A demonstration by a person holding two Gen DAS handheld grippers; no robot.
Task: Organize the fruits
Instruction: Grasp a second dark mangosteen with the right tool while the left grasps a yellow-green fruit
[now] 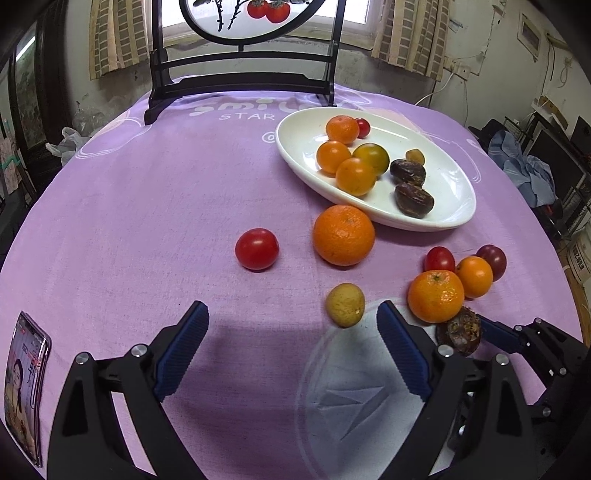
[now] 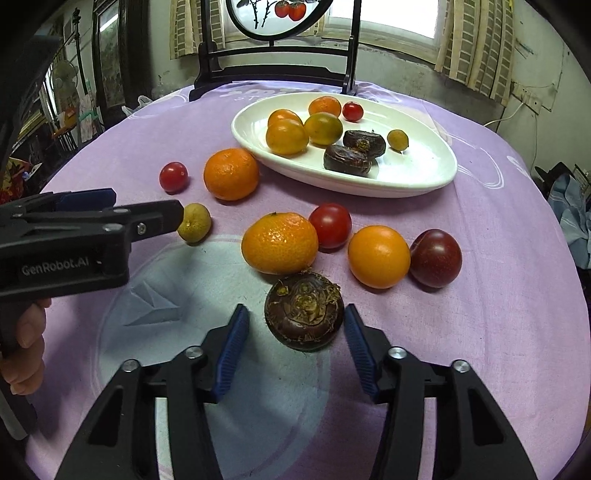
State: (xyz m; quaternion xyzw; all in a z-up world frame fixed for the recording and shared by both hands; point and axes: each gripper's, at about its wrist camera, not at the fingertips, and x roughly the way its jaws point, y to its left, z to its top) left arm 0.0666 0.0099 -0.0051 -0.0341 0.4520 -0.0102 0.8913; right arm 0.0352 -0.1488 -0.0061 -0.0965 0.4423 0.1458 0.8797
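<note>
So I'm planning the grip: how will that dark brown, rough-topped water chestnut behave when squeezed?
The dark brown water chestnut looks hard, so probably won't squash. Its squat, flattish shape likely won't roll. Its glossy sides might slip.

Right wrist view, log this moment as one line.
right gripper: open, straddling water chestnut | left gripper: open, by longan | plate: partly filled

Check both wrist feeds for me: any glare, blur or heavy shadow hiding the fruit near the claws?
Left wrist view: sharp, fisheye bends the edges; the left claw casts a soft shadow on the cloth short of the small yellow fruit. Right wrist view: sharp; the window is blown out, the brown bulb evenly lit.
</note>
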